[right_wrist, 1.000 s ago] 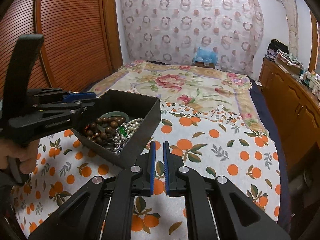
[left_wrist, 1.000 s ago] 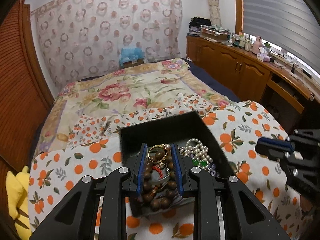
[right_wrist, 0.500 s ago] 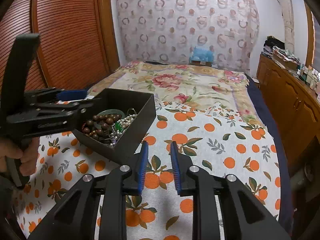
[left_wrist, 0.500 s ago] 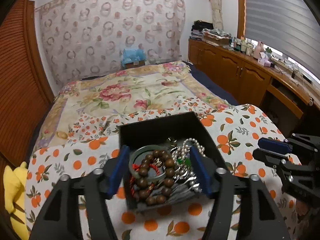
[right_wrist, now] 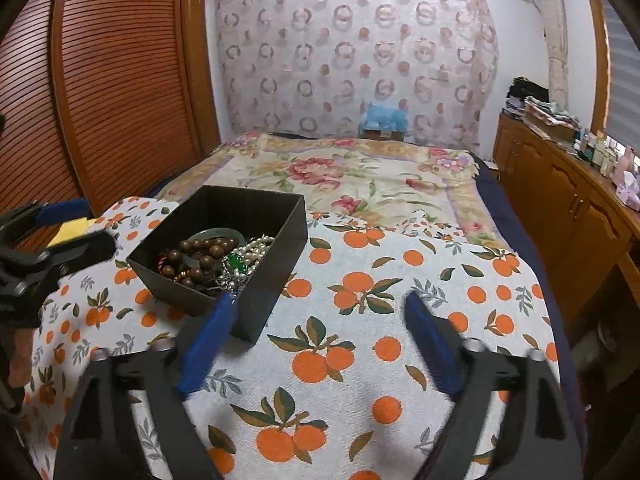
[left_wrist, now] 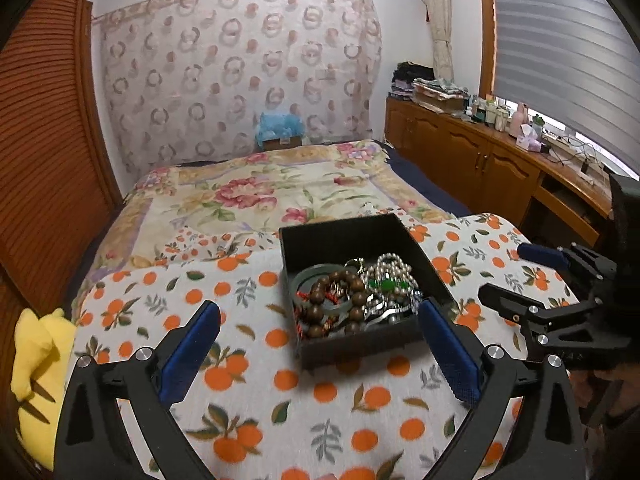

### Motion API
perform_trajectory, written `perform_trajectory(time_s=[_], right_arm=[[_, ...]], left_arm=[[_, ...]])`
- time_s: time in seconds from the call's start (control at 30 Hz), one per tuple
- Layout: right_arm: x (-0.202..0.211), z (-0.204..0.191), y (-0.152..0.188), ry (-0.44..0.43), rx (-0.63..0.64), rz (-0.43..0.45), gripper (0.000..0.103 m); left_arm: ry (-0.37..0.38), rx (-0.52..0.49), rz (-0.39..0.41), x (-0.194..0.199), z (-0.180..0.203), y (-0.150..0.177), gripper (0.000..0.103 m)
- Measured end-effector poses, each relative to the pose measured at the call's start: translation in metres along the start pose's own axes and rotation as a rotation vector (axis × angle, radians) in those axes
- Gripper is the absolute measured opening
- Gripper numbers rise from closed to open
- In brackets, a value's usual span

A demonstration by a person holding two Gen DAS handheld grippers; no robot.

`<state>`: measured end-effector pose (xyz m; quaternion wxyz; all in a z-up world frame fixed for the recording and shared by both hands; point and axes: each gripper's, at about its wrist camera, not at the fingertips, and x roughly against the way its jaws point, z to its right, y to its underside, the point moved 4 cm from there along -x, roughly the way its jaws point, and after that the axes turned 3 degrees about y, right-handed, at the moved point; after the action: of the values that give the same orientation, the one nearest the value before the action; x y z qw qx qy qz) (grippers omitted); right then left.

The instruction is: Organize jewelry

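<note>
With the wooden bead bracelet [left_wrist: 338, 304], pearl strand [left_wrist: 394, 270] and jade bangle [left_wrist: 316, 276] already in the black box [left_wrist: 352, 240] at twelve o'clock, your left gripper [left_wrist: 320, 354] and right gripper [right_wrist: 318, 340] had just spread their jaws apart, empty, leaving seemingly nothing loose to gather.

The left hand-held gripper [left_wrist: 319, 326] points forward and downward, its two black arms splayed wide and its blue pads [left_wrist: 188, 354] far apart. Its jaws have just been opening, and no pad presses on anything. The right hand-held gripper [right_wrist: 320, 322] tilts down at much the same slant, its blue pads [right_wrist: 206, 344] spread just as wide; its jaws have likewise just been opening and nothing is clamped between them. In the left wrist view the right hand-held gripper shows from the side at the right edge, jaws parted. In the right wrist view a bit of the person's left hand [right_wrist: 20, 354] shows at the left edge, wrapped around the left tool's handle.
</note>
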<state>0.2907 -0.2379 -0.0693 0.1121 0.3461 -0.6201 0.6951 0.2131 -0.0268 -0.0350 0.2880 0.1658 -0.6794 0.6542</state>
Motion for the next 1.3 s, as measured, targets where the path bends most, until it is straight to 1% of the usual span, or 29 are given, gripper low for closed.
perform_trajectory(time_s=[0.03,0.17,0.27,0.37,0.47,0.57,0.63,0.73,0.9,1.3], right_arm=[[0.001,-0.001,0.000,0.003,-0.005,0.005,0.100],[0.011,-0.008,0.001,-0.007,-0.029,0.015,0.100],[0.027,-0.016,0.003,0.012,-0.031,0.053,0.100],[0.044,-0.024,0.005,0.027,-0.027,0.091,0.100],[0.062,-0.029,0.009,0.026,-0.041,0.127,0.100],[0.077,-0.032,0.014,0.005,-0.066,0.149,0.100],[0.084,-0.033,0.016,0.009,-0.068,0.159,0.100],[0.095,-0.035,0.020,0.016,-0.066,0.178,0.100],[0.102,-0.038,0.023,0.017,-0.066,0.189,0.100],[0.102,-0.037,0.024,0.022,-0.067,0.192,0.100]], left_arm=[[-0.006,0.004,0.004,0.006,-0.001,0.003,0.095],[-0.027,0.009,0.019,0.026,-0.006,0.014,0.095],[-0.031,0.022,0.028,0.038,-0.009,0.020,0.095],[-0.051,0.047,0.041,0.051,-0.013,0.029,0.095],[-0.083,0.051,0.050,0.061,-0.012,0.038,0.095],[-0.091,0.054,0.057,0.069,-0.011,0.044,0.095],[-0.096,0.064,0.063,0.074,-0.013,0.047,0.095],[-0.083,0.081,0.071,0.081,-0.016,0.050,0.095],[-0.060,0.097,0.079,0.086,-0.018,0.054,0.095],[-0.065,0.089,0.092,0.090,-0.015,0.052,0.095]])
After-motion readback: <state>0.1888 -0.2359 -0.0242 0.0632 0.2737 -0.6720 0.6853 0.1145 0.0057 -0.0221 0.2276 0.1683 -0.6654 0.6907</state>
